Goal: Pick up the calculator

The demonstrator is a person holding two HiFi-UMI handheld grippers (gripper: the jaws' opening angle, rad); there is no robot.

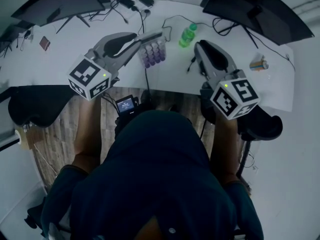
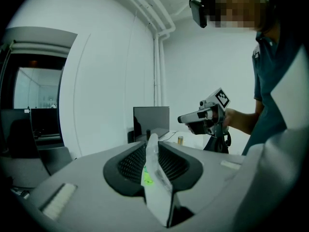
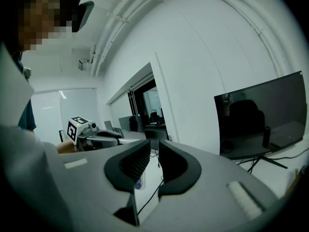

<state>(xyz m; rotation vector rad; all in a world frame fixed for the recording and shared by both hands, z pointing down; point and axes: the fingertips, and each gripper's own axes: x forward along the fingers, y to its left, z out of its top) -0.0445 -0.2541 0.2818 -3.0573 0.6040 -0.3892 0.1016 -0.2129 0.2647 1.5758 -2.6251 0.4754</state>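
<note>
Since the left tongs (image 2: 152, 151) are squeezed shut on a thin white thing, probably the calculator (image 2: 157, 190) seen from its edge, it stays up in the air above the surface (image 1: 100, 31). The right tongs (image 3: 149, 161) are a little apart, holding nothing, because one grip is enough.

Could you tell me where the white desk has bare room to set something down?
The widest bare patch of the desk lies at the left, between the small reddish item and the purple tube rack. Another lies front right, beside the small tan object. The back centre is crowded with cables; the green bottle stands near the rack.
</note>
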